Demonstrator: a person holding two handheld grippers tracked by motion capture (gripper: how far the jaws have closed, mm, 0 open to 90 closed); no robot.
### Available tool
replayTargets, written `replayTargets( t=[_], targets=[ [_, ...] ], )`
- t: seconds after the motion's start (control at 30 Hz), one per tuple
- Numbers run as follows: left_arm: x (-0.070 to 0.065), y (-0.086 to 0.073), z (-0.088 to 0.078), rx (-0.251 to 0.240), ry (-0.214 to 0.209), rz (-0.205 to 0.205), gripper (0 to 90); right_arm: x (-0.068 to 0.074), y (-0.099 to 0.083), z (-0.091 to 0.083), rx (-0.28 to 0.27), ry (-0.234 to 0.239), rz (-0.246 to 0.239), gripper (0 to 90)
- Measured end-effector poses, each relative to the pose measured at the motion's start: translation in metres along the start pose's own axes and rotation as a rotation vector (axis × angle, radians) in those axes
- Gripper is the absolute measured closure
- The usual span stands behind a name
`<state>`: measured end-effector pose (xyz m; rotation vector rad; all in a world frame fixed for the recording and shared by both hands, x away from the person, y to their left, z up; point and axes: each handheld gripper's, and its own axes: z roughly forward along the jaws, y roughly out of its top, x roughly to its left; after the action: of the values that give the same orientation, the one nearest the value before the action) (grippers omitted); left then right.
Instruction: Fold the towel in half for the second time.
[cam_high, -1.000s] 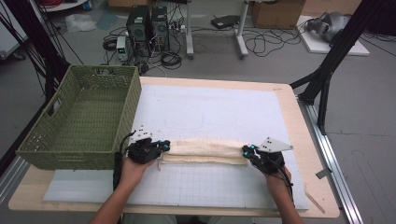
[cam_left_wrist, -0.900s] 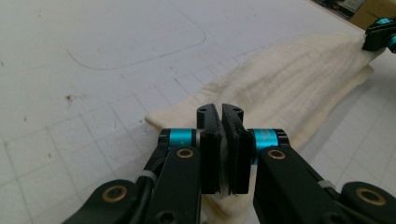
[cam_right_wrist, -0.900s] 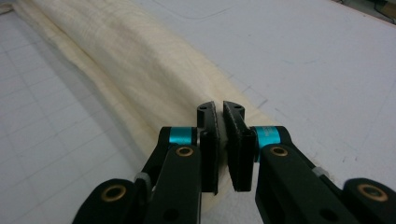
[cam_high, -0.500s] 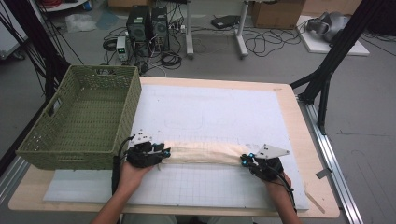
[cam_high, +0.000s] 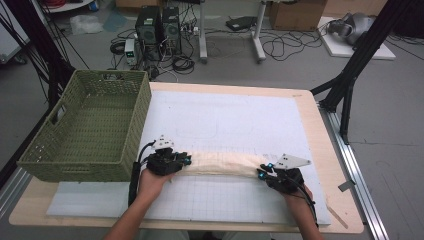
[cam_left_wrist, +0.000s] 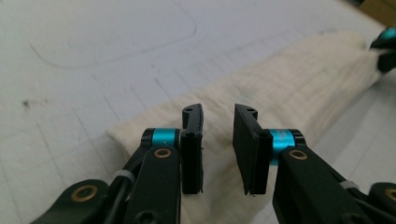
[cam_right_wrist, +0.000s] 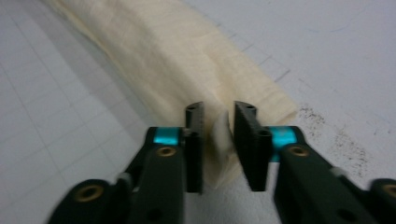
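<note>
A cream cloth (cam_high: 225, 164) lies folded into a long narrow strip across the white grid mat (cam_high: 225, 115). My left gripper (cam_high: 186, 161) is at the strip's left end. In the left gripper view this gripper (cam_left_wrist: 218, 112) stands open over the cloth (cam_left_wrist: 303, 79); its jaws have just been closing, with nothing pinched between the pads. My right gripper (cam_high: 261, 172) is at the strip's right end. In the right gripper view its jaws (cam_right_wrist: 218, 109) have just been opening, and a raised fold of the cloth (cam_right_wrist: 163, 46) stands loose between them.
A green woven basket (cam_high: 75, 165) stands on the table's left side, close beside the left hand. The wooden table edge (cam_high: 312, 125) runs along the right. Cables, computer cases and a black stand are on the floor beyond.
The left gripper has shifted a little to the right along the cloth's end. The right gripper has stayed at the right end. The strip lies about where it was.
</note>
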<state>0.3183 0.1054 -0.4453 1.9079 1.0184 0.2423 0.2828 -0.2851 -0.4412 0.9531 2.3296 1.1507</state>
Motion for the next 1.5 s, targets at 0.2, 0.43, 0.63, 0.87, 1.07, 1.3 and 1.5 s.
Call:
replayTargets(
  t=[0.2,0.43,0.63,0.87,1.07,1.3,1.5],
  targets=[
    [-0.002,-0.003,0.004,0.014,0.019,0.036,71.7,0.001,0.027,-0.012,-0.159,0.004,0.092,48.3],
    [0.000,-0.005,0.002,0.010,0.035,0.035,71.3,0.011,0.043,0.020,-0.053,-0.016,0.057,56.7],
    [0.002,-0.007,0.000,0.007,0.036,0.028,71.0,0.002,0.019,0.027,0.043,-0.056,0.073,58.1],
    [0.003,-0.008,-0.002,0.003,0.042,0.023,70.2,-0.011,0.005,0.016,0.054,-0.097,0.097,57.4],
    [0.001,-0.009,-0.002,0.003,0.062,0.033,70.0,-0.012,0.000,0.013,0.048,-0.099,0.097,57.0],
    [0.001,-0.006,-0.009,-0.074,0.050,0.038,56.4,-0.012,0.006,0.002,-0.012,-0.095,0.106,51.2],
    [0.008,0.003,-0.029,-0.204,0.005,0.016,43.2,-0.011,0.007,-0.015,-0.072,-0.109,0.112,42.0]
  ],
)
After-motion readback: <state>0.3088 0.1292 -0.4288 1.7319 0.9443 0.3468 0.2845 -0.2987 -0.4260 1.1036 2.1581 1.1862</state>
